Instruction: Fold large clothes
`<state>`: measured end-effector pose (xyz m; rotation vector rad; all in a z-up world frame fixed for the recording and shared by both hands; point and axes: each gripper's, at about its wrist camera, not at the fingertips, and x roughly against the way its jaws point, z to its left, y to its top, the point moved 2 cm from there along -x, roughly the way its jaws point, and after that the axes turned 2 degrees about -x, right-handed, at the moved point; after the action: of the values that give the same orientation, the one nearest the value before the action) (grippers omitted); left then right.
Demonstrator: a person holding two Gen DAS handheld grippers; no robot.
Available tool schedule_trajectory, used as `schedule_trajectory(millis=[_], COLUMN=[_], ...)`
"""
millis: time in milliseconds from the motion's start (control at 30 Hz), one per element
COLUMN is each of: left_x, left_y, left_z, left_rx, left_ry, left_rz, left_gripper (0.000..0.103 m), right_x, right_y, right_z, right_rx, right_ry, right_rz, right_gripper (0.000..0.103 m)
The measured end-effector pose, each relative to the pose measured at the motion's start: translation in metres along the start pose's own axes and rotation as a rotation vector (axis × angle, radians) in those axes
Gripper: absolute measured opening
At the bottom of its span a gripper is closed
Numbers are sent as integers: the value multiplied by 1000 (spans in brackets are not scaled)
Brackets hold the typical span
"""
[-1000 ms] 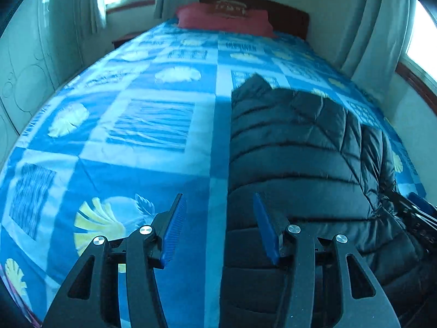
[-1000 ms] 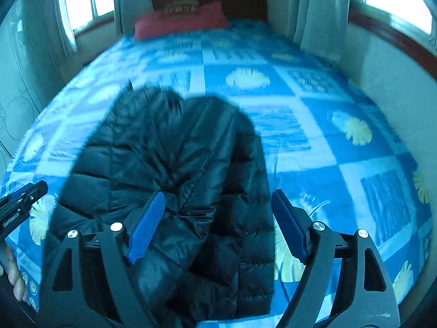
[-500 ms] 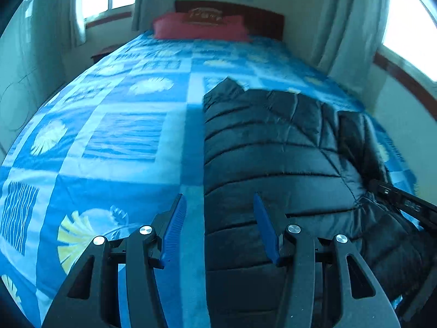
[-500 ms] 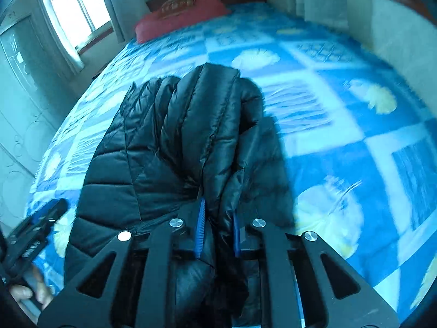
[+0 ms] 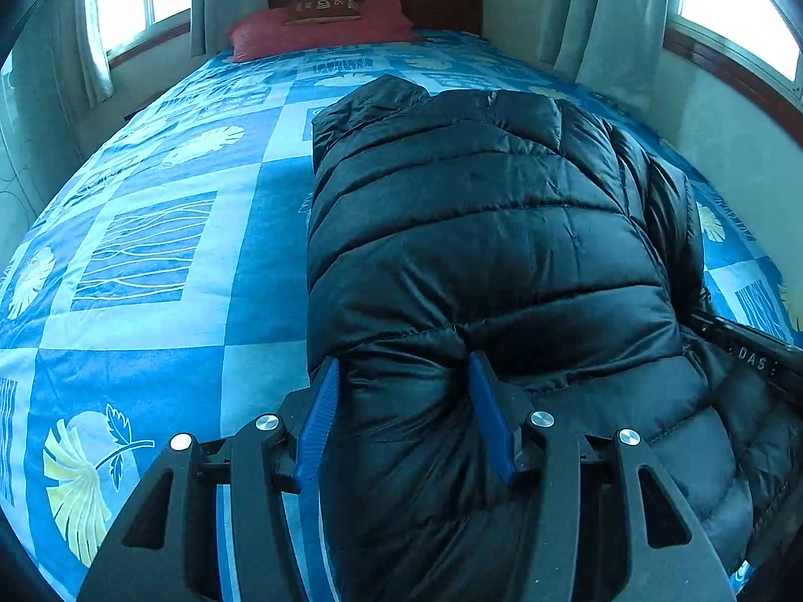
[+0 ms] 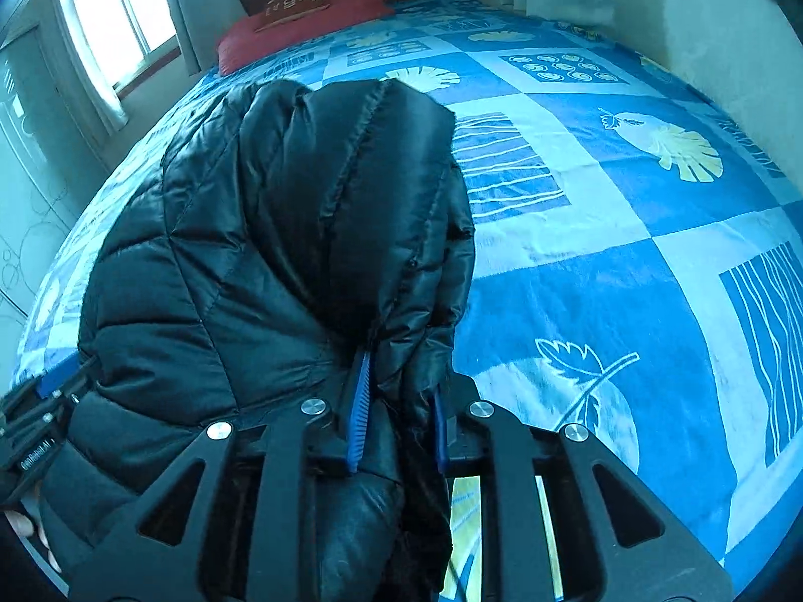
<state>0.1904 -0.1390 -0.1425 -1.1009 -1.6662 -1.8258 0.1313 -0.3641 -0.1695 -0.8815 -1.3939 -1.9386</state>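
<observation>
Moved since one second ago: left gripper [image 5: 401, 416] from beside the black puffer jacket [image 5: 482, 251] to straddling its near edge, fingers half-closed around the padding; right gripper [image 6: 399, 414] from wide open to nearly closed, pinching a fold at the jacket's right side. Jacket lies lengthwise on the bed [image 6: 627, 261], partly folded; judged risk: slick, puffy fabric slipping from either pinch or springing open when lifted. Surface: blue leaf-print bedspread; room: red pillow [image 5: 321, 25], curtained windows.
</observation>
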Motion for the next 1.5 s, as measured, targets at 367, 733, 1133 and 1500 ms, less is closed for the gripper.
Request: schedule_trajectory(millis=[367,733,1133,1500], left_x=[65,58,44,68], left_y=[-19,-37,-38,41], left_z=[26,14,10,28], left_rx=[72,103,60,98], left_ry=[-25,-123,-84,-99], left_rz=[-57,4,31,-92], left_gripper=[52,52,55,56], right_x=[93,100,67,116], right_y=[-11,-59,-69,27], right_z=[10,63,47,82], right_rx=[-45,154,99,131], right_ry=[-63,-84,-99,-16], right_rz=[-93,-16,31,-153], right_gripper=[38,29,30,42])
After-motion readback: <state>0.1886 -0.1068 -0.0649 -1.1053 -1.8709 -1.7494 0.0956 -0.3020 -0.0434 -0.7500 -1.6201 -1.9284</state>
